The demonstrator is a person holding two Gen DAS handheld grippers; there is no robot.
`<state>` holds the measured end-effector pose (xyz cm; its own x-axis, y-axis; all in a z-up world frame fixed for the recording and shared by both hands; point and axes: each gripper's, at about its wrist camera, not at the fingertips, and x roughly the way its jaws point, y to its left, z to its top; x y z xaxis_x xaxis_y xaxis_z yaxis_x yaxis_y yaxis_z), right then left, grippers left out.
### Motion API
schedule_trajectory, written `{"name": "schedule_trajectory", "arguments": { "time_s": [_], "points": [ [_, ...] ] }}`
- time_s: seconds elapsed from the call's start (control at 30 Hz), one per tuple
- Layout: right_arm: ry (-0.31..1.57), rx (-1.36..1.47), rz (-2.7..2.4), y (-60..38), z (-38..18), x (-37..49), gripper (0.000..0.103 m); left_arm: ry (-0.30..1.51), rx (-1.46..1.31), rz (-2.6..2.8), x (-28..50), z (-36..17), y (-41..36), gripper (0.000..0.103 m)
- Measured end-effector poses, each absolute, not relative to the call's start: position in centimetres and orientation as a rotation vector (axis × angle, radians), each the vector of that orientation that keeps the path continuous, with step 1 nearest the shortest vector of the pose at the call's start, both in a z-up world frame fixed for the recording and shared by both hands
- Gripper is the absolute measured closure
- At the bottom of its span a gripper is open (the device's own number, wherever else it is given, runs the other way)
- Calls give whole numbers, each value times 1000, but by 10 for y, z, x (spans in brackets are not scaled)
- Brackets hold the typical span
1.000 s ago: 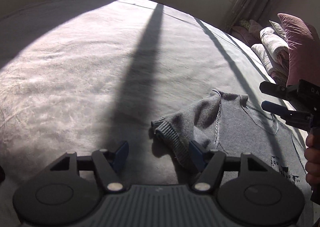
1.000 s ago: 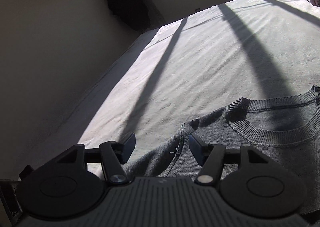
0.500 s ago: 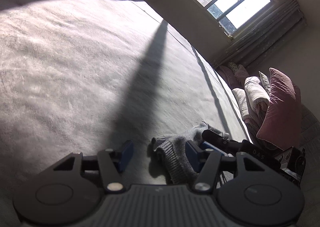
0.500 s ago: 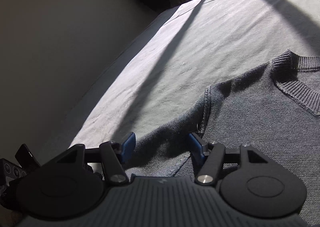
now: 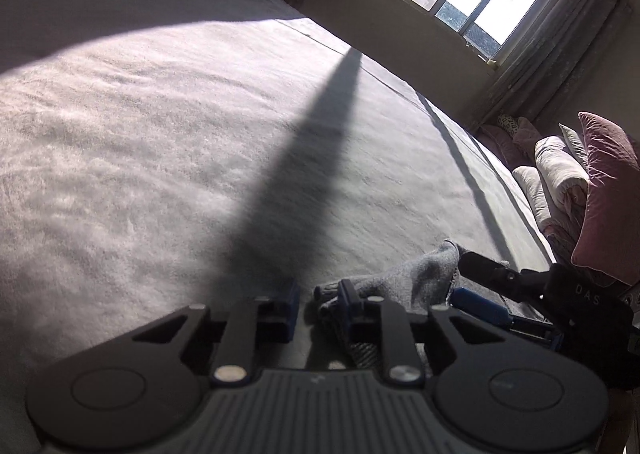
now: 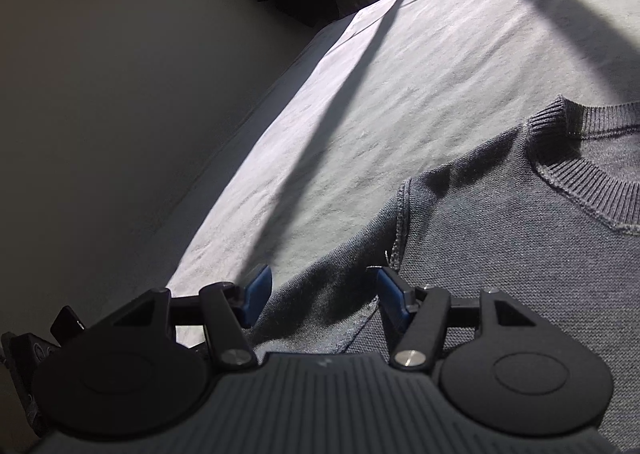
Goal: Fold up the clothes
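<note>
One grey sweater (image 6: 500,254) lying on bed (image 6: 420,73) | left gripper (image 5: 318,304) fingers pinching its cuff (image 5: 400,282) | right gripper (image 6: 322,294) fingers spreading over sleeve seam | sweater body getting cut off by frame.

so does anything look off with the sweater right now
Only the sweater's sleeve: it is bunched in a rumpled heap by the left claw rather than spread flat. The body near the right claw lies smooth; no damage shows.
</note>
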<state>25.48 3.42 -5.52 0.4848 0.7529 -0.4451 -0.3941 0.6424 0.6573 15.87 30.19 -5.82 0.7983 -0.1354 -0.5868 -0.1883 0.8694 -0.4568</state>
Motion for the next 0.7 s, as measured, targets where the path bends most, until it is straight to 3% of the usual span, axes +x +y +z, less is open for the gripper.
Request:
{"name": "schedule_trajectory", "arguments": {
  "time_s": [0.13,0.3,0.7],
  "points": [
    [791,525,735,31,-56,255,40,659,-411,9,159,-57,284,82],
    [793,524,734,30,-55,254,40,654,-323,4,158,-57,269,95],
    [758,501,676,26,-54,255,40,599,-130,110,175,-35,267,96]
  ]
}}
